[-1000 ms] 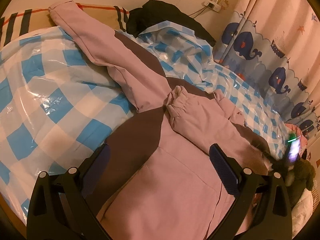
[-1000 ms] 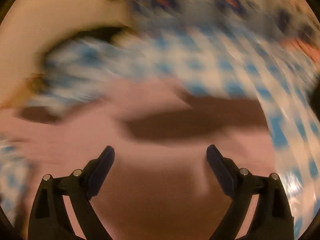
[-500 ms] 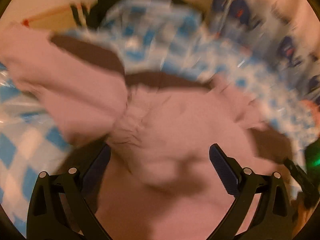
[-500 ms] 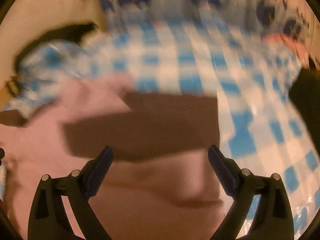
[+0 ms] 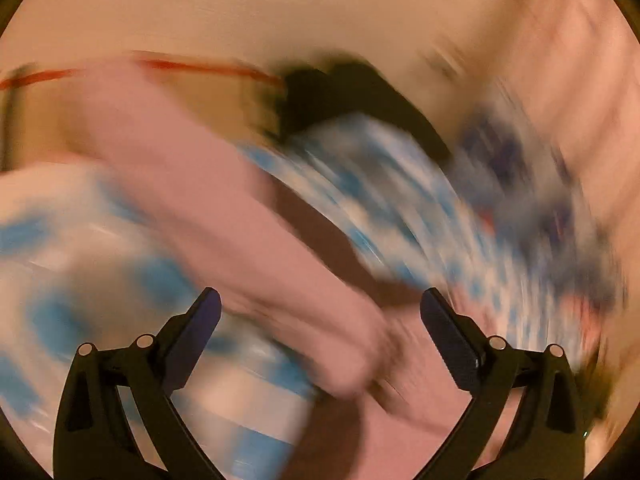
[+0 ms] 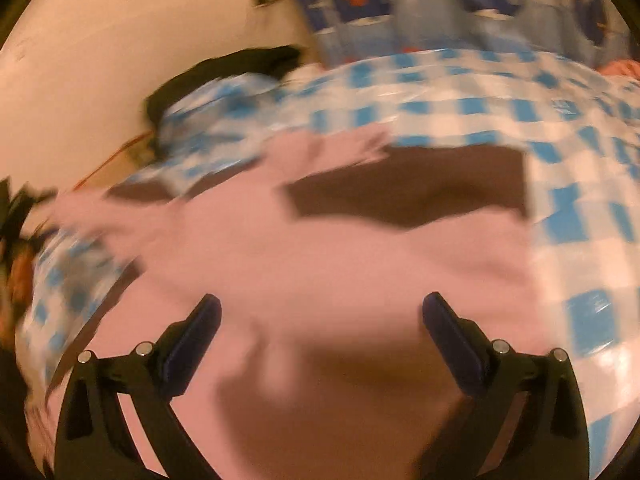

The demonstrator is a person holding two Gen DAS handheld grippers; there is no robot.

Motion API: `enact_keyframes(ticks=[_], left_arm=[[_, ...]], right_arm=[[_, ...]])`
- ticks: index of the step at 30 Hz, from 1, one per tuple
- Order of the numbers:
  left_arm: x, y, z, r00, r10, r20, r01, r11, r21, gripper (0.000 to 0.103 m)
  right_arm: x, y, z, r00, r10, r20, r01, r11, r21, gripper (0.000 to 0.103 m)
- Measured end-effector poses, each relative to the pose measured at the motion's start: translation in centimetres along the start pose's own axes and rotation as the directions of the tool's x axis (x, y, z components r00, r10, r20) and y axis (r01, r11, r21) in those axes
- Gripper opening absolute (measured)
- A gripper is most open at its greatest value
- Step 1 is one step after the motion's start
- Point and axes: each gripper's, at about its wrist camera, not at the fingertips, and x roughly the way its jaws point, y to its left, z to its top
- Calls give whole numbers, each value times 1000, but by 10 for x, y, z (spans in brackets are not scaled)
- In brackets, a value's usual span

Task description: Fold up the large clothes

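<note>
A large pink garment (image 6: pixel 332 264) lies spread on a bed with a blue-and-white checked cover (image 6: pixel 592 240). In the right wrist view its body fills the middle, with a sharp dark shadow across its far part. My right gripper (image 6: pixel 320 320) hovers above it, open wide, nothing between the fingers. The left wrist view is heavily blurred: a long pink sleeve (image 5: pixel 224 216) runs from upper left down toward my left gripper (image 5: pixel 320 316), which is open above the sleeve's near end without gripping it.
A black garment (image 6: pixel 224 72) lies at the head of the bed against the wall. A curtain with whale prints (image 6: pixel 400 4) hangs behind the bed. A striped pillow edge with a red line (image 5: pixel 200 66) shows at the far left.
Both grippers have swung over the garment. The left view turned from the folded body toward the long sleeve and the wall. The right view pulled back and now shows more of the bed.
</note>
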Motion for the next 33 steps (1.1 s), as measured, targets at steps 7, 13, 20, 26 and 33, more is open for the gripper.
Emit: enact_keyframes(ticks=[7,13,20,26,33], left_arm=[[-17,150,89,999,-34,37,44,944,-327,96],[15,183,101,989,-147,30,146,901,-407,96],[57,163,110,994,-98,54,112,911,-398,96],[92,134,113,999,28,-40,-40,947,-320,32],[54,41,111,993,-80,89,92,987,-134,18]], right_arm=[[51,12,-31,996,-34,-86,32,999,-29,97],[54,8,-30,997,-3,-72,3,1000,2,97],[53,18,-36,998,5,-62,-4,1000,12,97],[53,21,-38,999,19,-50,-18,1000,24,97],[51,16,-37,998,48,-36,-46,998,46,97]])
